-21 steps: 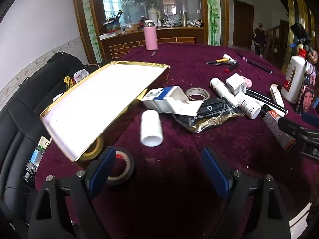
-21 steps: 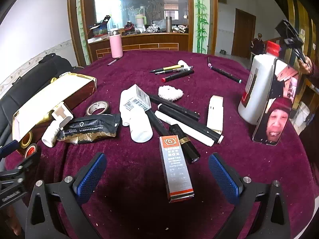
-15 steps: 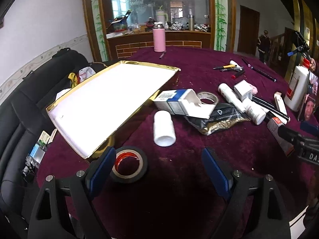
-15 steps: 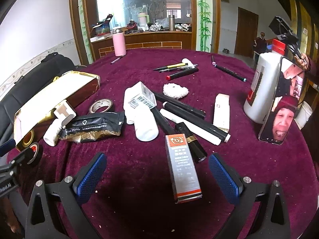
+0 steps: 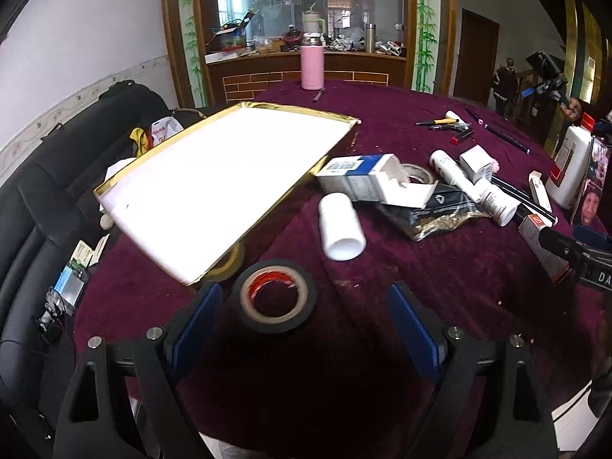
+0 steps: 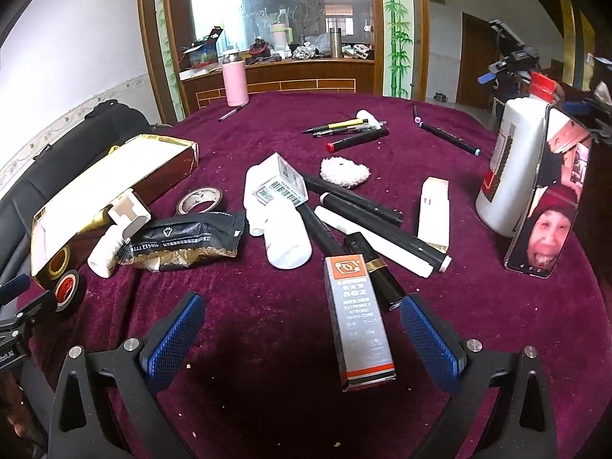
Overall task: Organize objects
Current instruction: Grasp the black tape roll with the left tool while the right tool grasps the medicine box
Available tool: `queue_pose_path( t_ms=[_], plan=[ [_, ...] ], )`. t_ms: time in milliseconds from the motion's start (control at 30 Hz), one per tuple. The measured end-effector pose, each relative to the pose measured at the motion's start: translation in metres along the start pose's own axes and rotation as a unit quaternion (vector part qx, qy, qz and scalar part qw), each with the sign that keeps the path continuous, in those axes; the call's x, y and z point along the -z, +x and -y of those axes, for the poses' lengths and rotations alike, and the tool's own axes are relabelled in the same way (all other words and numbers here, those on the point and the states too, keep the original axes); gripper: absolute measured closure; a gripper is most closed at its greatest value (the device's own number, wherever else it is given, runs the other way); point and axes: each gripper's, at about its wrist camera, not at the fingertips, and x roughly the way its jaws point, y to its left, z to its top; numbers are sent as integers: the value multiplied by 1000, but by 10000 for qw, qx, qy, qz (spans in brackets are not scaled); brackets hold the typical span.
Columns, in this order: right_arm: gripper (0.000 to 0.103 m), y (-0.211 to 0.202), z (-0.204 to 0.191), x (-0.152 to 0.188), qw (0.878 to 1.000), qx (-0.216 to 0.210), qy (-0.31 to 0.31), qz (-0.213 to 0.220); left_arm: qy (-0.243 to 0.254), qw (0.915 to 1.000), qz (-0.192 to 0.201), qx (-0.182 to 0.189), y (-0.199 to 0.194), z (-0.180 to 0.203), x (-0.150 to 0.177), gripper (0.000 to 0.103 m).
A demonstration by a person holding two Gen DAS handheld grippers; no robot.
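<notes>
With both tools spread wide and empty, left gripper (image 5: pixel 302 317) frames black tape roll (image 5: pixel 276 295) lower centre, right gripper (image 6: pixel 302 329) straddles glue box (image 6: pixel 357 319).

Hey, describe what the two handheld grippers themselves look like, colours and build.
Both look alike. The left gripper has two black angular plastic fingers with triangular cut-outs and silver bolt heads, each tipped with a blue pad. The right gripper has the same black frame and bolts; its blue pads show a fine grid texture. No cables or sleeves show.
</notes>
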Motion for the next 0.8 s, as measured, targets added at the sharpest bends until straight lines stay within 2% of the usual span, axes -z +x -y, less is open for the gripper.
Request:
queue_pose_path(
  t_ms=[100,367,467,700,733,800],
  plan=[
    [0,3,-5,0,10000,-56,-41,-27,-151,9999,-55,31,2,-14,3,15],
    [0,10,-13,3,9998,-129,-104,-107,-558,9974,-383,-227,31,-41,12,15],
    [0,15,-11,6,9997,-122,-69,-193,-412,9980,-422,-245,37,-34,14,15],
    [0,18,-10,7,9996,-117,-30,-245,-26,9975,-464,-534,51,-13,16,16],
    [0,18,-10,7,9996,-118,-30,-244,24,9974,-430,-586,51,-11,15,17],
    [0,18,-9,7,9996,-113,-17,-253,70,9974,-419,-578,52,-7,13,27]
  ],
)
